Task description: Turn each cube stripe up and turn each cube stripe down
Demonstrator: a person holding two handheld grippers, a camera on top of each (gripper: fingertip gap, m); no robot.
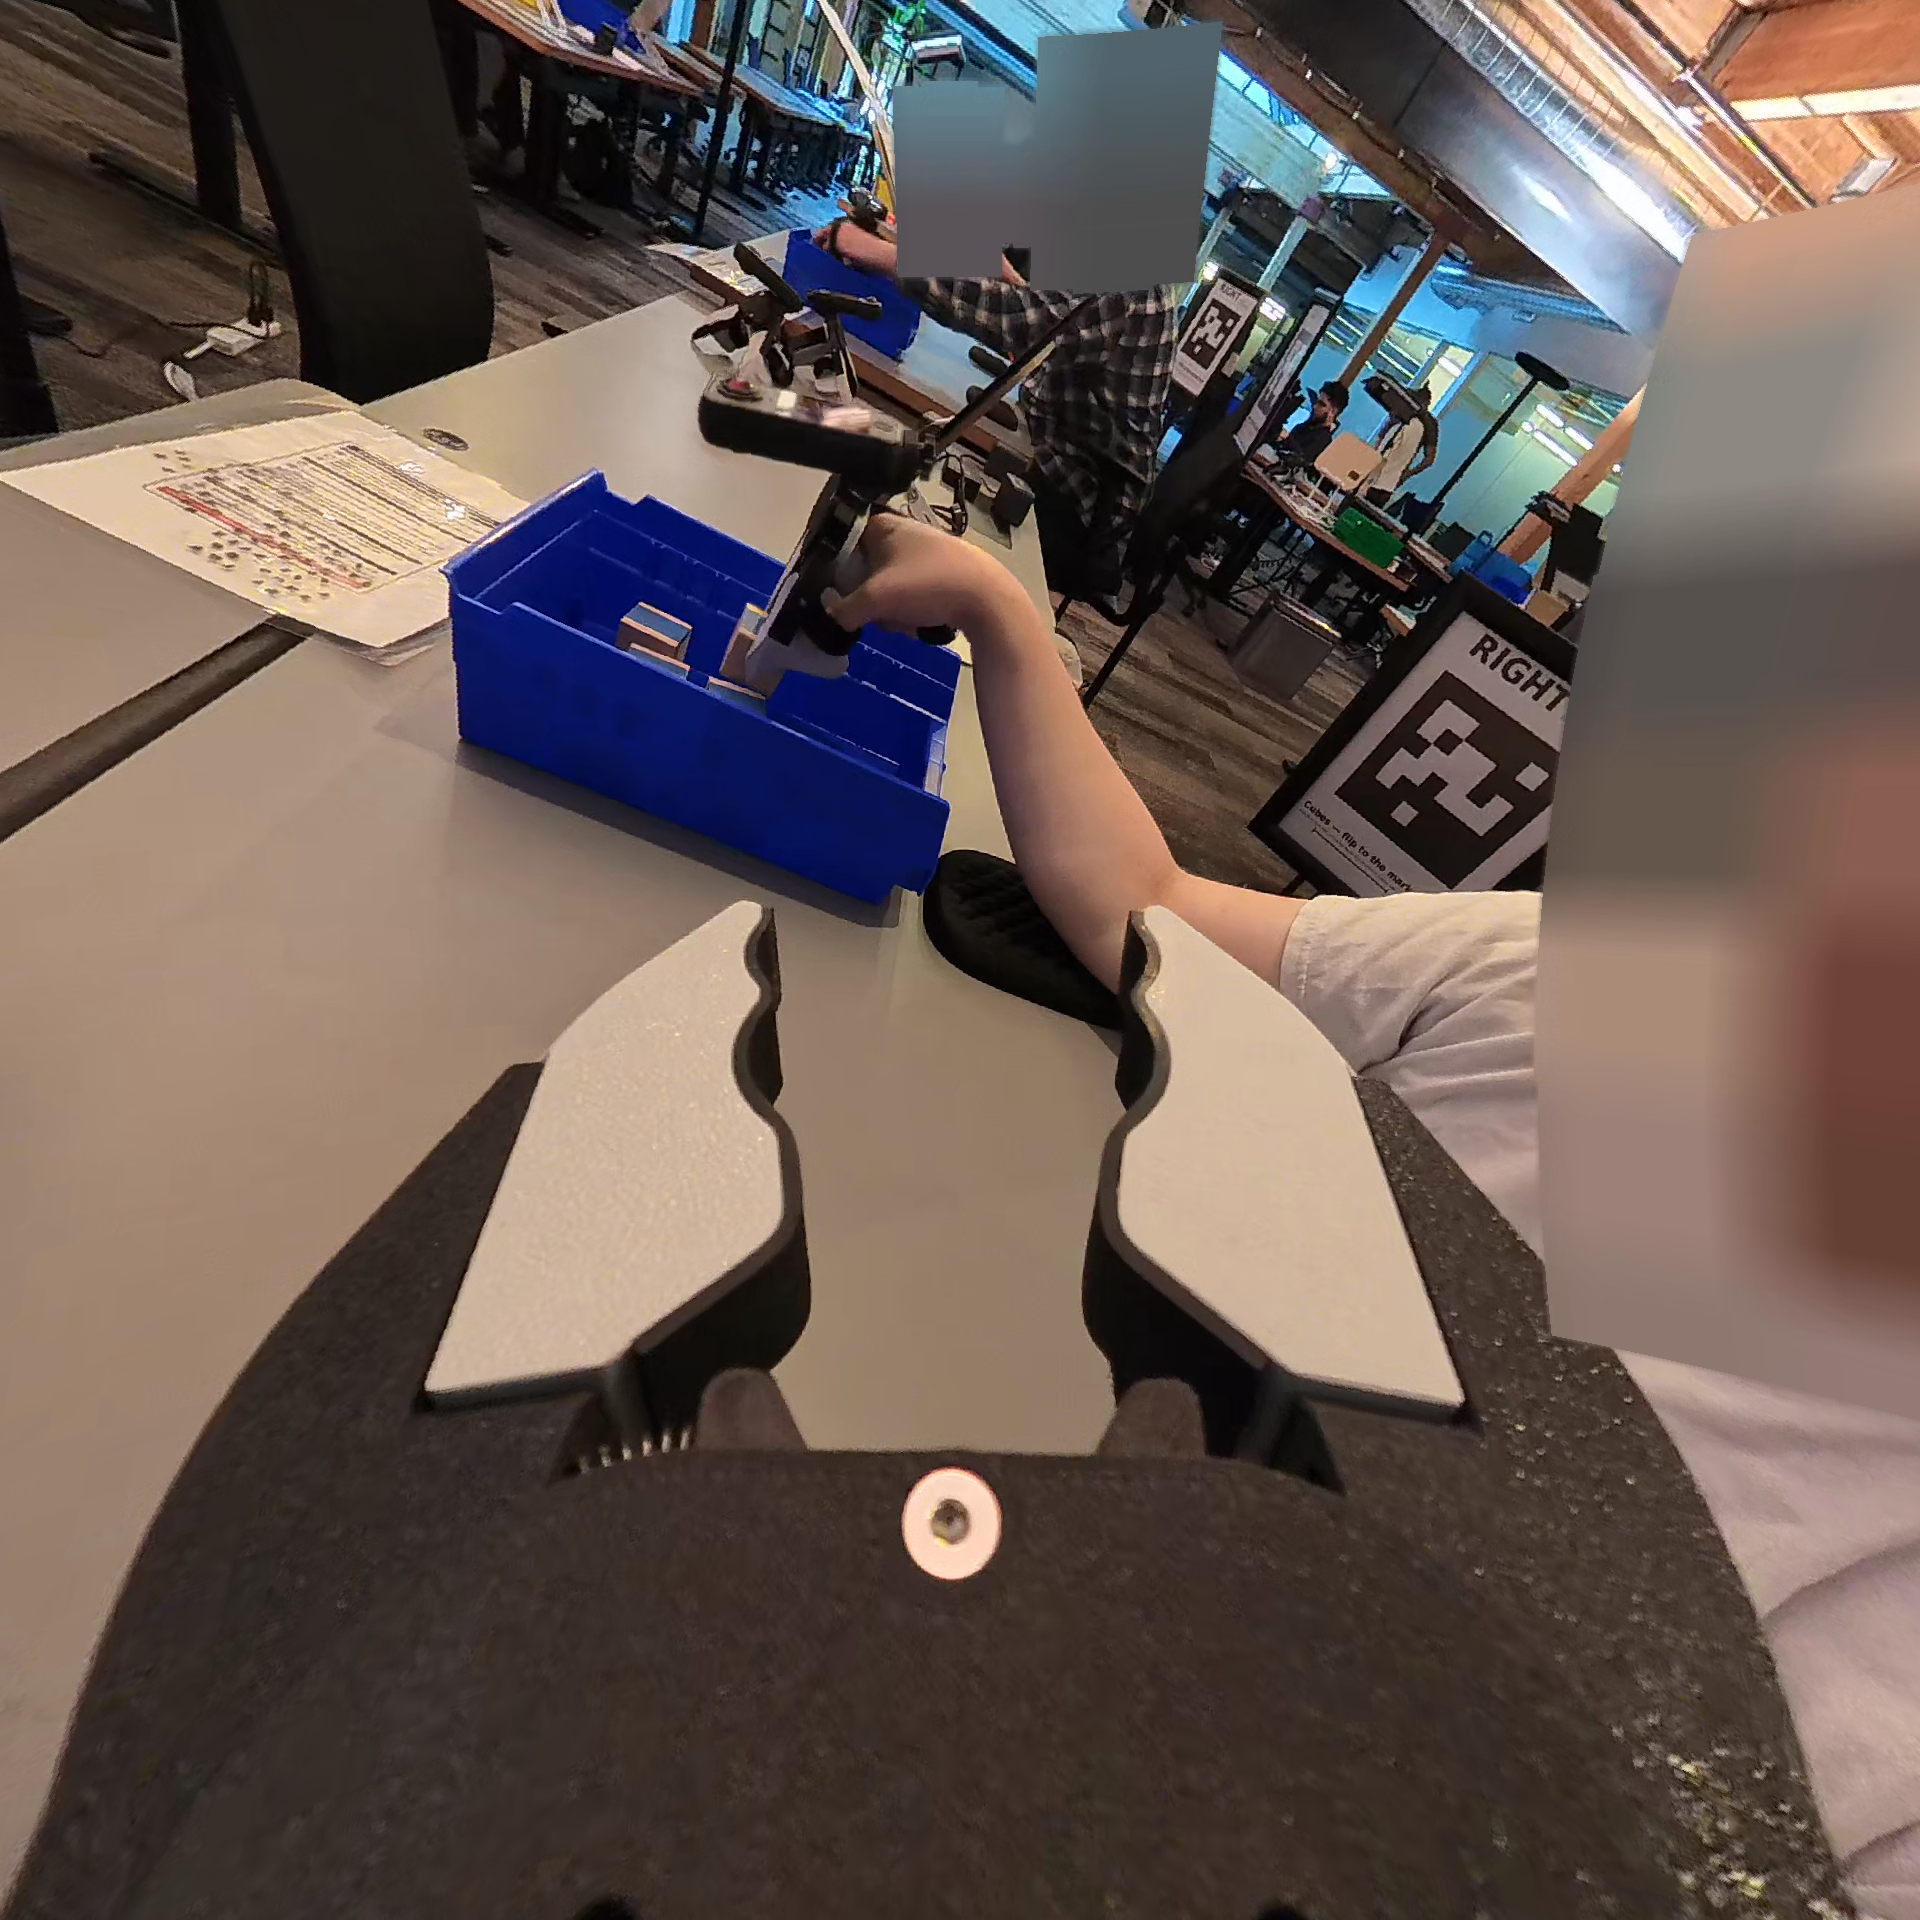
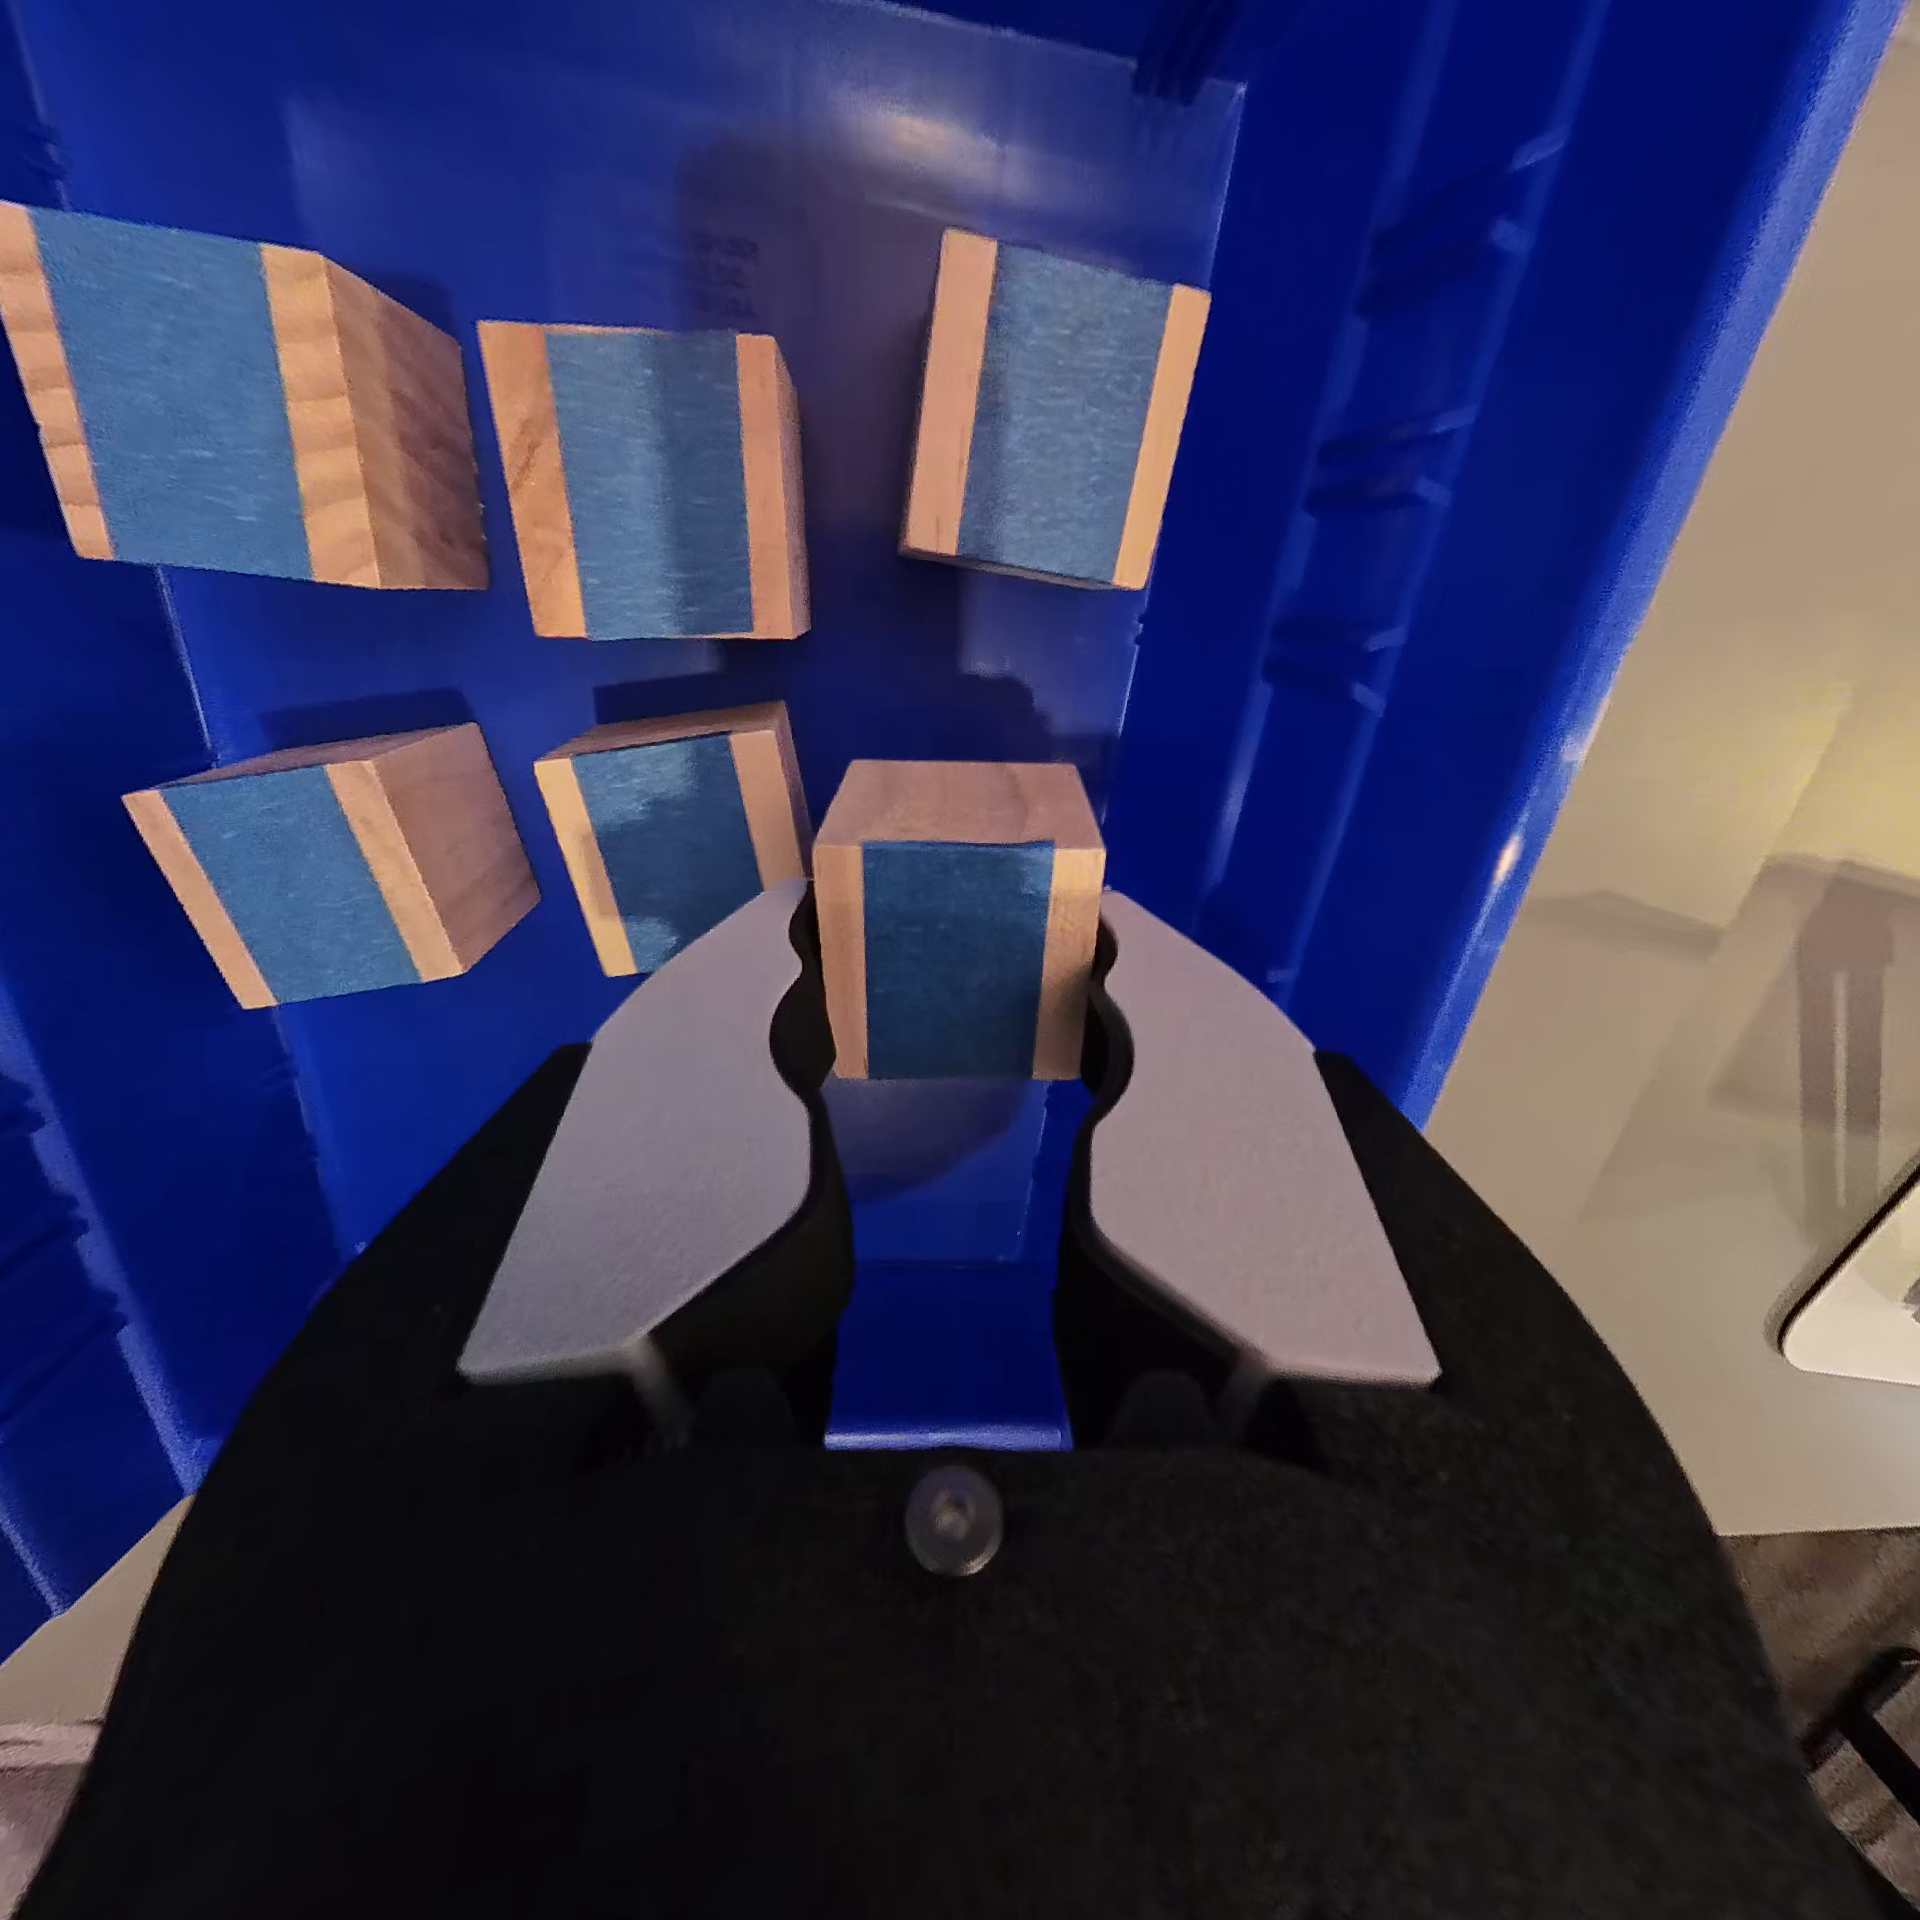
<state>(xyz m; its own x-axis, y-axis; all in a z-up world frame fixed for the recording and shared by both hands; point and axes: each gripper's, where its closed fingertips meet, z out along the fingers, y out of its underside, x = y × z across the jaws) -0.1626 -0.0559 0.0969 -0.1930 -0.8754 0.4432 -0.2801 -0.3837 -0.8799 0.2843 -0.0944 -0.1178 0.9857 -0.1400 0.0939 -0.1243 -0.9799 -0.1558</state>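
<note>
In the right wrist view my right gripper (image 2: 954, 925) is shut on a wooden cube (image 2: 951, 935) with a blue tape stripe facing the camera, held inside the blue bin (image 2: 1351, 520). Several other wooden cubes lie on the bin floor with their blue stripes up, such as one at the far left (image 2: 208, 395) and one at the far right (image 2: 1049, 405). In the left wrist view my left gripper (image 1: 951, 945) is open and empty above the grey table (image 1: 312, 987), well short of the blue bin (image 1: 675, 748). The right gripper (image 1: 790, 623) shows there reaching down into the bin.
A printed sheet (image 1: 281, 520) lies on the table left of the bin. A black mesh pad (image 1: 1008, 935) sits by the table edge under the person's forearm (image 1: 1049, 779). A black-and-white marker board (image 1: 1434, 769) stands on the floor to the right. Another person works at a farther table.
</note>
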